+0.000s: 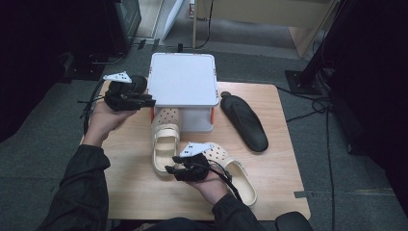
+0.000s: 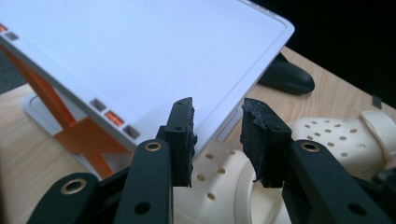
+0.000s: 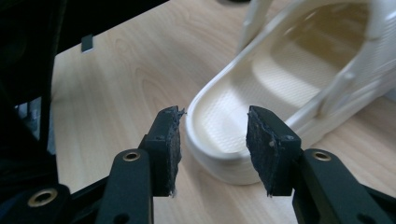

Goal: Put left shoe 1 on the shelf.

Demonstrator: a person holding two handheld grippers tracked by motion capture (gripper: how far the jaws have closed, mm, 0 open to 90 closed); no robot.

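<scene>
Wooden table (image 1: 144, 192) is carrying everything. At its far middle a white rack (image 1: 182, 79) with orange side braces is standing, flat top up, open shelf beneath.

Two cream perforated clogs are lying at centre. One clog (image 1: 165, 137) is resting toe-first under the rack's near edge, heel toward the person. The other clog (image 1: 235, 175) is lying to the right and nearer, angled, partly covered by the right hand. A black insole-like shoe piece (image 1: 244, 122) is lying right of the rack, apart from it.

Handling, as a judgement: the clogs are looking like moulded foam, so light, slightly yielding, not fragile, with a matt surface unlikely to slip. The heel rim or the side wall is offering the best hold; the thin heel strap is looking floppy and likely to swing.

Left gripper (image 2: 217, 140) is hovering at the rack's left near corner, above the first clog's toe. Its jaws are standing moderately apart and gripping nothing.

Right gripper (image 3: 214, 151) is pointing low at the heel of the first clog (image 3: 261, 107). Its jaws are parted wide enough to straddle the heel rim, sitting just before it, touching nothing as far as can be told.
</scene>
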